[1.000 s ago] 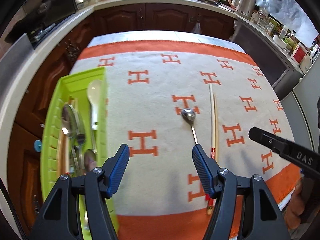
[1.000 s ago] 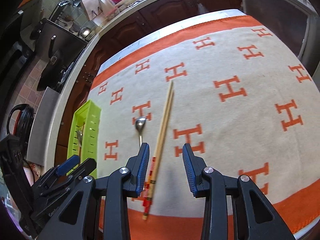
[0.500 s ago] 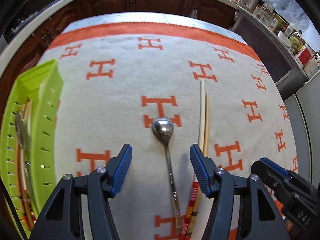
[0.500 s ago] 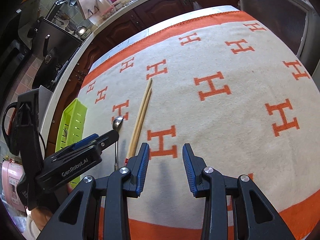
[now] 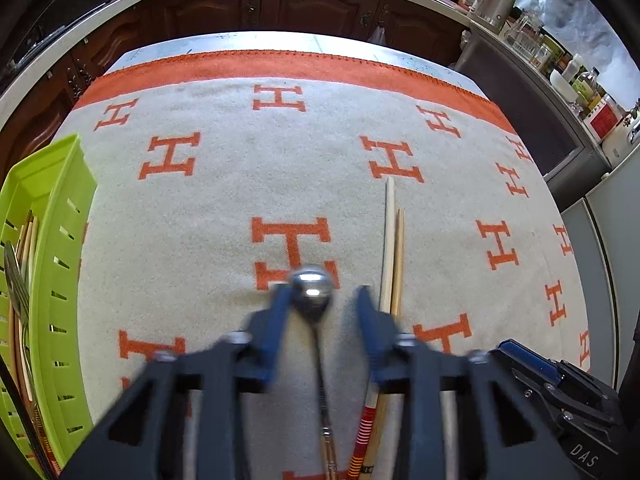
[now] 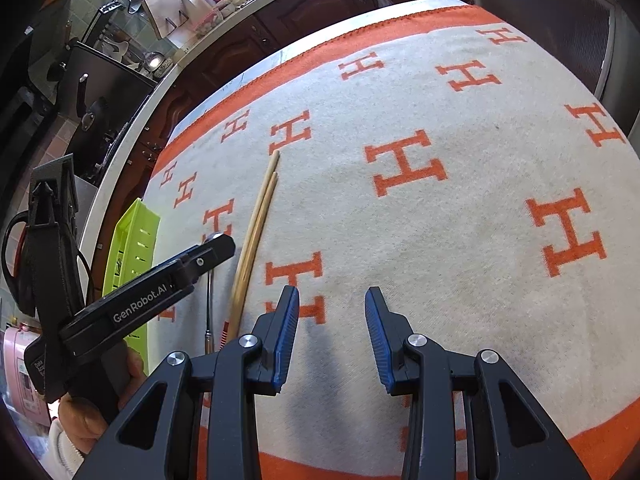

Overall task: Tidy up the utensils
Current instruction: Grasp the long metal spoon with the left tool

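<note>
The left gripper [image 5: 320, 300] is lowered over the metal spoon [image 5: 313, 292], whose bowl is seen between the two blue fingers [image 5: 276, 320]. The fingers have just been closing around the bowl and neck, though they are blurred and a gap shows at each side, so a firm grasp is not yet made. The handle runs back beneath the gripper body, toward the counter's near edge. The spoon is straddled this way, it is judged, so that it can be lifted into the green utensil tray [image 5: 52, 264], which stands well off the left finger and already holds a fork and wooden pieces.

Just beside the right finger lies a pair of wooden chopsticks [image 5: 390, 248], parallel to the spoon; their red-striped ends are passed under that finger, so they could be nudged or caught in the closing.

The right gripper [image 6: 332, 336] is held released over bare blanket [image 6: 460, 240], nothing between its fingers, with the chopsticks off its left finger. It is probably kept ready for them.
</note>
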Demonstrator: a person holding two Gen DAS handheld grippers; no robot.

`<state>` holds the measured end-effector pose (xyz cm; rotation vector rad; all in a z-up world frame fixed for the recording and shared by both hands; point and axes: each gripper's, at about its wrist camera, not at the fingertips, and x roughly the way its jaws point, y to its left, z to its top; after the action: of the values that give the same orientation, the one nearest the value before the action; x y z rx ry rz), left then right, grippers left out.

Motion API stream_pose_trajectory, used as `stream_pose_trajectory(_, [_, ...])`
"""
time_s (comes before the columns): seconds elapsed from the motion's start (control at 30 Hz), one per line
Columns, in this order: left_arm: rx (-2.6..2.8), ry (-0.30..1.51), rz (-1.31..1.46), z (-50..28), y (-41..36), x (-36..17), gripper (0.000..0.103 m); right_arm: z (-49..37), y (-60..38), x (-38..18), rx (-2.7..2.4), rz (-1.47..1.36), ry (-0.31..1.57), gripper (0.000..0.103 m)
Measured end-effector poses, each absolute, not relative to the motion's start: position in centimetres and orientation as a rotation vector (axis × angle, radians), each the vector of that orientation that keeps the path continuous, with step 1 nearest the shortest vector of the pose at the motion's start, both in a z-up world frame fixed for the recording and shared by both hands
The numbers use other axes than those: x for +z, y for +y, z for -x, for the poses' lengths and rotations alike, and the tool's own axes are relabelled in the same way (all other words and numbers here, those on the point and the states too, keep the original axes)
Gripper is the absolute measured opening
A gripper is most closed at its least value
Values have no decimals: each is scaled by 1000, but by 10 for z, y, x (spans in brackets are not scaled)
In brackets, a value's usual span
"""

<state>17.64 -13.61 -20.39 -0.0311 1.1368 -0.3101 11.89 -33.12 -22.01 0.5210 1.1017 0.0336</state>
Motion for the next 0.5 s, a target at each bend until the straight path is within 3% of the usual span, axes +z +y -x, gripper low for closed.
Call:
stream_pose_trajectory(0.37, [-317, 1052, 26, -163, -142, -196, 15, -123, -328, -221, 35, -498, 1085, 35])
stream_pose_trajectory(0.43, [-337, 1037, 16, -159, -144, -191, 0, -124, -327, -221, 36, -497, 1083, 35])
stream_pose_trajectory(0.5, [-345, 1031, 14, -157, -144, -187, 0, -124, -327, -222, 36, -495, 1082, 35])
